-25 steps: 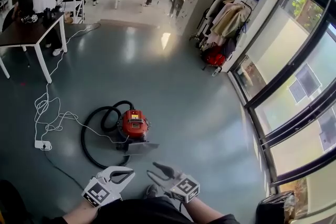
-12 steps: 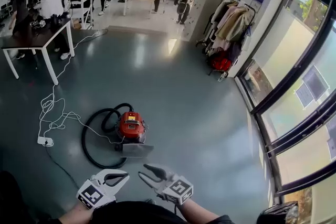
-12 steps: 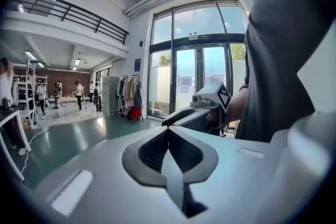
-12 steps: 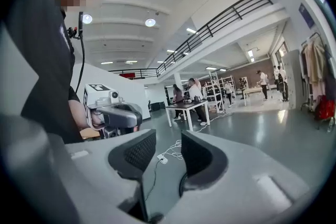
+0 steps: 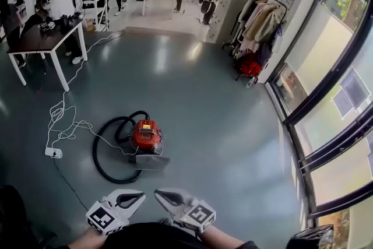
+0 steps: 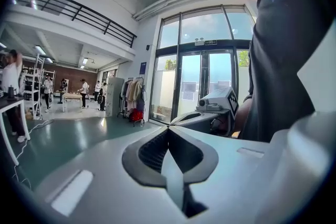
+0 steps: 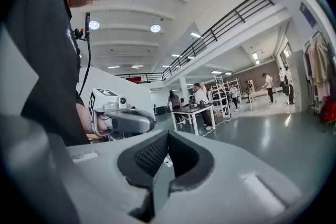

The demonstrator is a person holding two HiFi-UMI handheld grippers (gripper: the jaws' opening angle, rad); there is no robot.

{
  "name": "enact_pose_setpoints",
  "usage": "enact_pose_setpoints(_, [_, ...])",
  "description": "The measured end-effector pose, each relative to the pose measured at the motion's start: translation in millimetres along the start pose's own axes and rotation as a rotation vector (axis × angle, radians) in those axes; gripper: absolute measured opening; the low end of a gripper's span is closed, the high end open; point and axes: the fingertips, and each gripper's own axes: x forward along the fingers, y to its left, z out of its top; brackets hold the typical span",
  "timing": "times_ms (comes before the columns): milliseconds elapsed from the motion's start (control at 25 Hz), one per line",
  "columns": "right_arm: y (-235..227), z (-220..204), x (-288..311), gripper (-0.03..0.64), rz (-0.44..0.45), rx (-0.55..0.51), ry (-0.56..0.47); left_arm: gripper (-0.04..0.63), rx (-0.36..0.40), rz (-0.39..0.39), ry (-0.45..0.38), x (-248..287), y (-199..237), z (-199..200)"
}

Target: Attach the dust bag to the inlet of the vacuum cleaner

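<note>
The red vacuum cleaner [image 5: 147,133] stands on the grey floor with its black hose [image 5: 104,151] looped to its left. A flat grey piece [image 5: 150,161] lies against its near side; I cannot tell if it is a lid or the bag. Both grippers hover close to my body, well short of the vacuum, tips facing each other. My left gripper [image 5: 141,195] [image 6: 168,128] is shut and empty. My right gripper [image 5: 157,192] [image 7: 168,132] has just been closing and is now shut with nothing between its jaws. Each gripper view shows the other gripper opposite.
A white cable runs to a power strip [image 5: 53,152] left of the vacuum. A dark table [image 5: 35,41] with people around it stands at far left. A coat rack [image 5: 259,20] and red bag [image 5: 249,64] sit by the window wall on the right.
The right gripper's jaws, open in the earlier frames, have closed. Both grippers have shifted a little in front of me. The vacuum has not moved.
</note>
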Motion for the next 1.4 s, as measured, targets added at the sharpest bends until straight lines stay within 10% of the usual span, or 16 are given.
enact_pose_setpoints(1400, [50.0,-3.9,30.9,-0.008,-0.052,-0.044,0.011,0.018,0.027,-0.142,0.034,-35.2,-17.6,-17.8])
